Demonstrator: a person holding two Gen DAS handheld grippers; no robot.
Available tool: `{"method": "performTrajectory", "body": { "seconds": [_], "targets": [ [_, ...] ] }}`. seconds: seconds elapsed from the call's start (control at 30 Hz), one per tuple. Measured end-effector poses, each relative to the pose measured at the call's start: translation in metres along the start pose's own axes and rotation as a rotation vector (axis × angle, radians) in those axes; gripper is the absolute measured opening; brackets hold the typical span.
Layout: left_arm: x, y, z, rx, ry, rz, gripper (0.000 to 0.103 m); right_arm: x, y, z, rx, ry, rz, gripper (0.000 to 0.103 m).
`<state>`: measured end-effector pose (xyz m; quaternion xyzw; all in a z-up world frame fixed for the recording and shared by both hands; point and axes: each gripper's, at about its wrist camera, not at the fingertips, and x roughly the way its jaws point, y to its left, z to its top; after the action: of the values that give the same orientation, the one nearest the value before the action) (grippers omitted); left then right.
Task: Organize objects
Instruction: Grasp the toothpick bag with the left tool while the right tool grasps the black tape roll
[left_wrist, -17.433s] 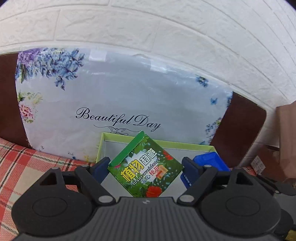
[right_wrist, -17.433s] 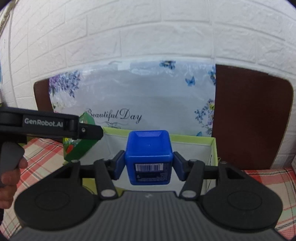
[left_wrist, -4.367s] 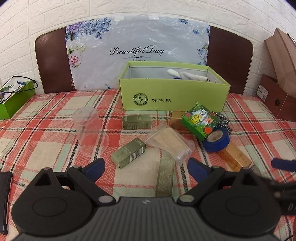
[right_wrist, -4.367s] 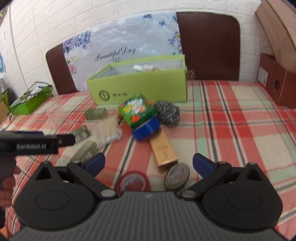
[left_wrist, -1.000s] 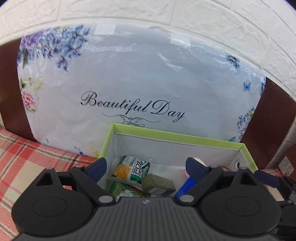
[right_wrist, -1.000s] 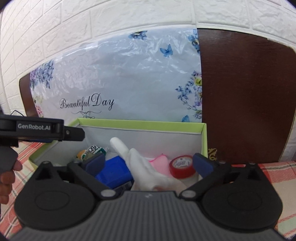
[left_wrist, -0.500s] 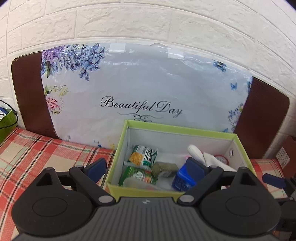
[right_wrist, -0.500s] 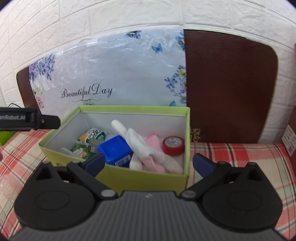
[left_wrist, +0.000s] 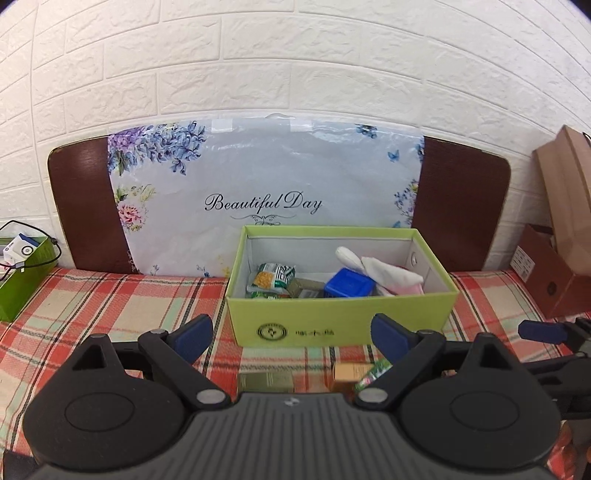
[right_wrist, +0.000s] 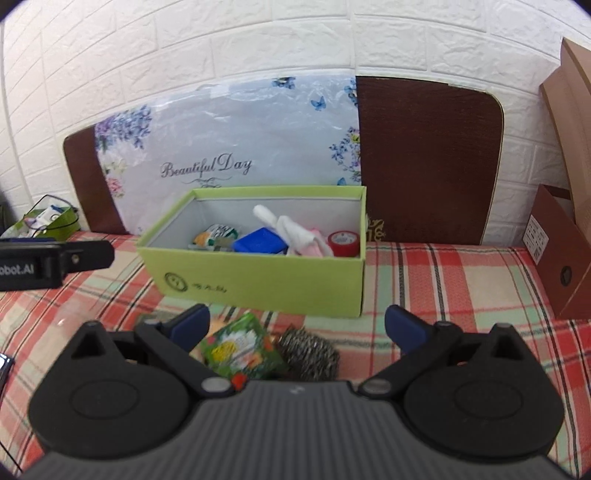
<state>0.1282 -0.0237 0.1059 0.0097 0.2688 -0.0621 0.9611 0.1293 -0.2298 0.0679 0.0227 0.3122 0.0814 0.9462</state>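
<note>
A lime-green box (left_wrist: 340, 323) (right_wrist: 258, 284) stands on the plaid cloth against the headboard. Inside lie a blue box (left_wrist: 349, 282) (right_wrist: 262, 242), a snack packet (left_wrist: 271, 275), an olive carton (left_wrist: 304, 288), white and pink cloth (left_wrist: 384, 275) and red tape (right_wrist: 343, 242). My left gripper (left_wrist: 291, 334) is open and empty in front of the box. Below it lie an olive carton (left_wrist: 266, 382) and a tan carton (left_wrist: 349, 371). My right gripper (right_wrist: 297, 325) is open and empty above a green flowered box (right_wrist: 240, 349) and a steel scourer (right_wrist: 310, 356).
A floral "Beautiful Day" bag (left_wrist: 258, 199) leans on the brown headboard (right_wrist: 424, 162). Brown cardboard boxes (right_wrist: 561, 251) stand at the right. A small green box with a cable (left_wrist: 22, 266) sits at the far left. A clear plastic cup (right_wrist: 74, 314) lies left of the right gripper.
Both grippers have pulled back and up from the green box, still open. More of the plaid cloth and the loose items in front of the box have come into view.
</note>
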Motion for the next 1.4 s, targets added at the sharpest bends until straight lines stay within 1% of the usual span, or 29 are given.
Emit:
{"method": "performTrajectory", "body": {
  "seconds": [0.17,0.37,0.53,0.7,0.83,0.9,0.93,0.97,1.0,1.03,1.07,1.1,1.13,1.17,1.23,1.37,1.4],
  "targets": [
    [-0.018,-0.001,-0.021,0.018,0.006,0.003,0.096,-0.030,0.011,-0.020,-0.045,-0.009,-0.014,0.103],
    [-0.035,0.003,-0.048,-0.012,0.026,-0.024,0.096,-0.059,0.018,-0.044,-0.062,-0.020,-0.001,0.103],
    [-0.048,0.012,-0.080,-0.022,0.043,-0.044,0.096,-0.077,0.018,-0.070,-0.066,-0.035,0.004,0.103],
    [-0.051,0.023,-0.112,-0.048,0.080,-0.075,0.096,-0.078,0.018,-0.104,-0.083,-0.021,0.012,0.103],
    [-0.045,0.027,-0.130,-0.060,0.114,-0.096,0.096,-0.063,0.013,-0.129,-0.038,0.037,0.033,0.103],
    [-0.040,0.027,-0.134,-0.063,0.129,-0.102,0.095,-0.052,0.008,-0.137,-0.016,0.057,0.020,0.103],
    [-0.037,0.027,-0.136,-0.066,0.136,-0.105,0.095,-0.047,0.005,-0.140,-0.001,0.066,0.009,0.099],
    [-0.035,0.026,-0.136,-0.069,0.144,-0.107,0.095,-0.042,0.001,-0.142,0.017,0.077,-0.004,0.091],
    [-0.031,0.025,-0.136,-0.071,0.151,-0.109,0.095,-0.037,-0.002,-0.143,0.037,0.091,-0.013,0.087],
    [-0.028,0.023,-0.136,-0.073,0.154,-0.113,0.095,-0.032,-0.006,-0.144,0.056,0.104,-0.020,0.080],
    [-0.025,0.021,-0.135,-0.075,0.156,-0.116,0.095,-0.028,-0.009,-0.144,0.073,0.114,-0.027,0.076],
    [-0.022,0.018,-0.133,-0.081,0.158,-0.118,0.095,-0.024,-0.011,-0.144,0.085,0.115,-0.033,0.074],
    [-0.018,0.015,-0.131,-0.087,0.160,-0.121,0.095,-0.022,-0.013,-0.144,0.092,0.110,-0.036,0.065],
    [-0.013,0.013,-0.128,-0.094,0.160,-0.128,0.095,-0.021,-0.014,-0.143,0.094,0.103,-0.039,0.049],
    [-0.002,0.006,-0.122,-0.108,0.163,-0.133,0.095,-0.018,-0.014,-0.142,0.094,0.098,-0.043,0.033],
    [0.026,-0.005,-0.108,-0.130,0.168,-0.133,0.094,-0.021,-0.011,-0.144,0.068,0.091,-0.019,0.032],
    [0.036,-0.007,-0.104,-0.135,0.175,-0.127,0.090,-0.023,-0.010,-0.144,0.061,0.092,-0.012,0.032]
  ]
}}
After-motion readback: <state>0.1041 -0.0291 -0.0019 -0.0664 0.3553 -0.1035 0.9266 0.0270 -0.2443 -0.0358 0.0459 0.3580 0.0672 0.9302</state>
